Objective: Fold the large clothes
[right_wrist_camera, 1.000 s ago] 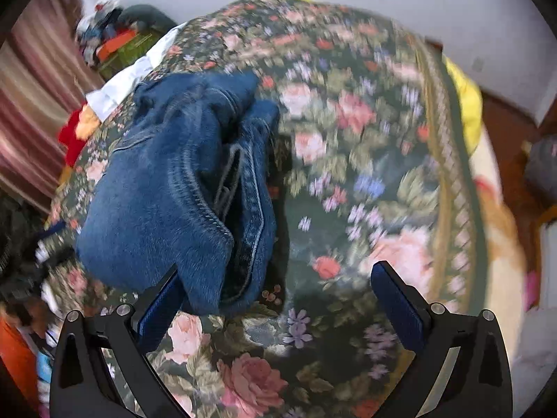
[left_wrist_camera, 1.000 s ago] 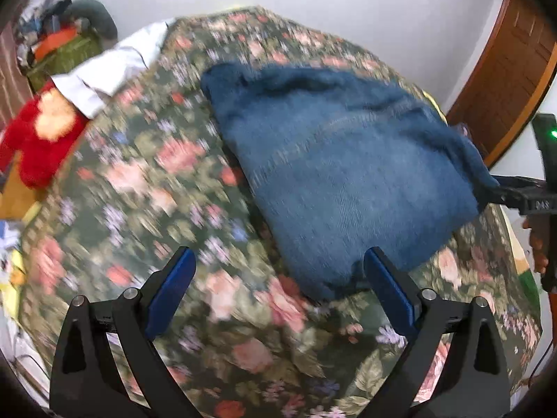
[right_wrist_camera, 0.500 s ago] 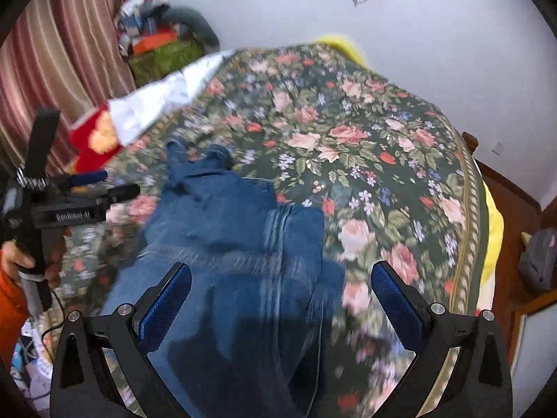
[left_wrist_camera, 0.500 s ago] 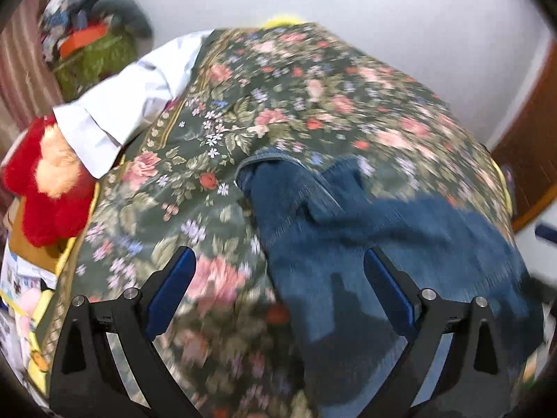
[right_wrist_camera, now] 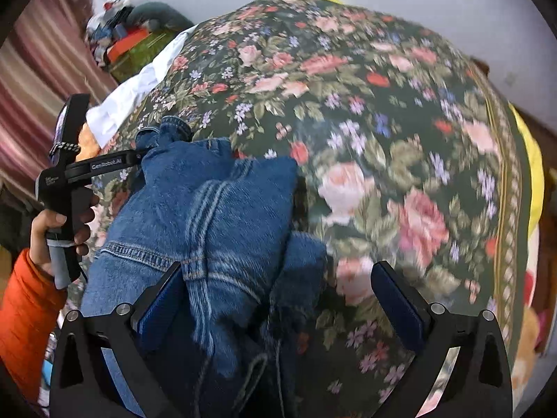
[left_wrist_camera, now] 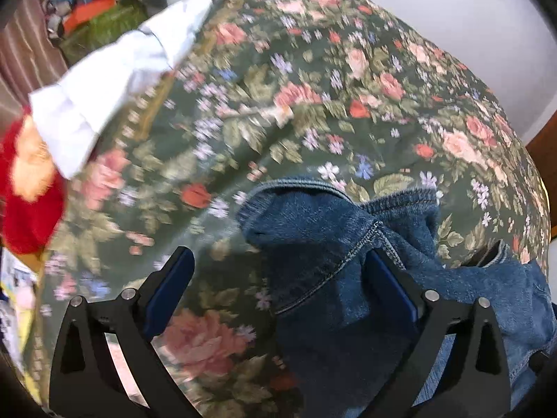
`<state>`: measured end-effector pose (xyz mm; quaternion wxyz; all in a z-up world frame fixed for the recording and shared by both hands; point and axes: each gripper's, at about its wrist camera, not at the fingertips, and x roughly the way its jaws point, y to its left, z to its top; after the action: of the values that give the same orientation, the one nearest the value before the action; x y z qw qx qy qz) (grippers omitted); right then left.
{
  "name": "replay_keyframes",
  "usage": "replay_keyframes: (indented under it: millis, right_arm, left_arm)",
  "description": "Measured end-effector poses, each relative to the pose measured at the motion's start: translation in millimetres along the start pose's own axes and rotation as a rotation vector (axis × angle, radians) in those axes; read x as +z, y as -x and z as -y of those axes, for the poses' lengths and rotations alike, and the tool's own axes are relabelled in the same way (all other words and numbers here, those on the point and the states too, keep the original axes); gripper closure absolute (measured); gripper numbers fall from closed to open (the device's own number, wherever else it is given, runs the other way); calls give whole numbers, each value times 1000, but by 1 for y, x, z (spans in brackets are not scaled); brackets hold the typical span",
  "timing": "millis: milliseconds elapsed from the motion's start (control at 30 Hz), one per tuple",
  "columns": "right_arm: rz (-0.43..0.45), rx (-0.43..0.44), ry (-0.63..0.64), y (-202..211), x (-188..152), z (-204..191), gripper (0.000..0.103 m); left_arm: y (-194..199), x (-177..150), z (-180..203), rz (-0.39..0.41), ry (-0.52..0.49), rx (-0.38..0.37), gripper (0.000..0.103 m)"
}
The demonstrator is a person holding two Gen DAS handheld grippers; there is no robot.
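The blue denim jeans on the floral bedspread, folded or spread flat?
Folded: the blue denim jeans lie bunched in doubled layers on the floral bedspread, not neatly.

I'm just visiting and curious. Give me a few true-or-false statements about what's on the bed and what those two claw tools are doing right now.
1. The jeans lie on a floral bedspread. True.
2. The left gripper is clamped shut. False: its jaws are spread wide.
3. The right gripper is open. True.
4. The jeans are black. False: blue denim.
5. A white cloth lies near the bed's far left corner. True.
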<state>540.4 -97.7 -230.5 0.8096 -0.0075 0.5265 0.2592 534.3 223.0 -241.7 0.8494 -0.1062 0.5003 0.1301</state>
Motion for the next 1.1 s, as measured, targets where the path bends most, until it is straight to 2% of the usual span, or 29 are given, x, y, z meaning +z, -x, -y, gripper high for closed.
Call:
replay_keyframes:
  millis: [67,167,267,367,533,633,667,733,867,1100]
  right_arm:
    - [0,-20,1,11,-4,-2,0]
    - [21,-39,24,33,-7,-7,0]
    - [37,32,7,52,-8,-7,0]
    - [-12,124,-37,50,-8,-5,0]
    - [-133,142,-80,10,-16,1,0]
    - [-187,244,-151,-11,-22,12,0]
    - [-201,279,-179,-16,-23,17,0]
    - [-231,321,-198,-27,-25,20,0]
    - [-229,343,-166,-39,-23,12,0]
    - [-214,378,-161,-57,-15,3,0]
  left_arm:
    - [20,1,-10,31,13,20,12]
    - [49,-5,-30,34,41,-81,12]
    - [73,-25,-48,22,80,-195,12]
    - [80,-50,-51,-30,98,-289,11]
    - [64,-90,-40,-175,132,-446,11]
    - [44,-112,-29,-255,160,-505,11]
    - [40,-115,-28,-264,173,-516,11]
    - [29,-121,-29,-269,243,-559,3]
    - [3,-125,-24,-321,370,-694,1]
    - [-19,-118,-5,-323,360,-773,0]
